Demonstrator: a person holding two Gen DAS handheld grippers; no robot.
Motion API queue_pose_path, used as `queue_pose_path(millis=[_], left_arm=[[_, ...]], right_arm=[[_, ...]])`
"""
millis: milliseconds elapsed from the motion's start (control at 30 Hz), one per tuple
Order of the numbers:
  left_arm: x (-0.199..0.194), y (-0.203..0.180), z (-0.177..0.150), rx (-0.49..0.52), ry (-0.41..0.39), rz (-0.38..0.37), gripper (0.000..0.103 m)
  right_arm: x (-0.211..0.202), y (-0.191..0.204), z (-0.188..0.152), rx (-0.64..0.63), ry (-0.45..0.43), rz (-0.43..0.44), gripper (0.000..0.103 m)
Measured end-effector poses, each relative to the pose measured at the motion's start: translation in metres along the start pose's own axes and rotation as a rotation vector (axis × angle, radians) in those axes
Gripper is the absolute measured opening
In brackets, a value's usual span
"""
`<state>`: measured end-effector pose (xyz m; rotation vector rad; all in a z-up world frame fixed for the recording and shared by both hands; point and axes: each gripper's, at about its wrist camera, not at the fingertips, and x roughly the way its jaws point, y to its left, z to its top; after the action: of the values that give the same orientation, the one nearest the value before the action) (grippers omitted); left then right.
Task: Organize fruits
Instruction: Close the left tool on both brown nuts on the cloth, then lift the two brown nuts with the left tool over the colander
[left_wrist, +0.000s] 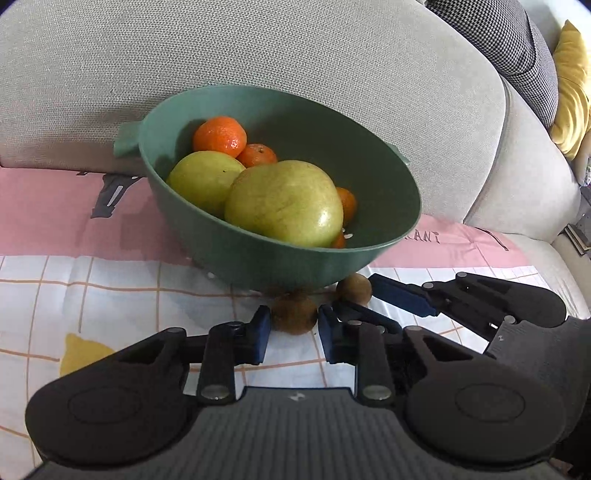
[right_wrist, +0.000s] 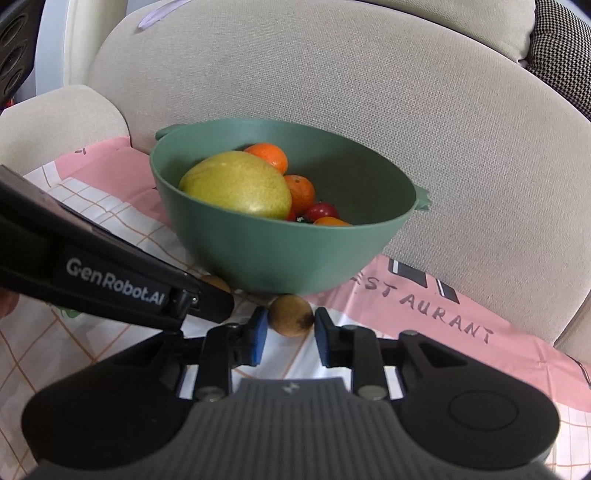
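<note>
A green bowl (left_wrist: 258, 254) is seen standing on a patterned cloth (left_wrist: 110, 288) spread over a beige sofa (left_wrist: 258, 55), close against the backrest. Inside it two large yellow-green fruits, probably pears (left_wrist: 284, 203), are heaped with several bright orange tangerines (left_wrist: 219, 136); from the right wrist view a small red fruit (right_wrist: 322, 211) is also made out low in the bowl. Two brown, matte, roundish kiwis are found on the cloth just in front of the bowl's base. The nearer kiwi (left_wrist: 294, 314) is framed by the left claw (left_wrist: 294, 325), whose blue pads are set part-way apart on either side of it; whether the pads actually touch its skin cannot be told. The second kiwi (right_wrist: 291, 315), dull brown with a darker patch on its right side, lies between the fingertips of the right claw (right_wrist: 290, 330), likewise held at a moderate opening around it, with contact not clearly shown. The two claws are placed side by side, nearly touching.
</note>
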<state>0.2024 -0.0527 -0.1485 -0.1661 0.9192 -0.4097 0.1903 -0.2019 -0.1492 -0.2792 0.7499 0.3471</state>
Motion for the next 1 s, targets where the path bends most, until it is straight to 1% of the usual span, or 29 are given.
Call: queue_pose_path(millis=[267, 633, 800, 1000], left_arm=[[-0.017, -0.001, -0.004, -0.006, -0.011, 0.014, 0.031], [-0.057, -0.007, -0.009, -0.04, -0.021, 0.019, 0.031], [-0.074, -0.014, -0.009, -0.031, -0.039, 0.019, 0.031], [-0.093, -0.026, -0.001, -0.02, -0.073, 0.019, 0.031]], right_arm=[[-0.012, -0.001, 0.0, 0.018, 0.003, 0.008, 0.024], [-0.052, 0.007, -0.007, 0.083, 0.003, 0.015, 0.024], [-0.07, 0.006, -0.007, 0.112, -0.014, 0.019, 0.024], [-0.092, 0.009, 0.002, 0.096, -0.056, 0.012, 0.023]])
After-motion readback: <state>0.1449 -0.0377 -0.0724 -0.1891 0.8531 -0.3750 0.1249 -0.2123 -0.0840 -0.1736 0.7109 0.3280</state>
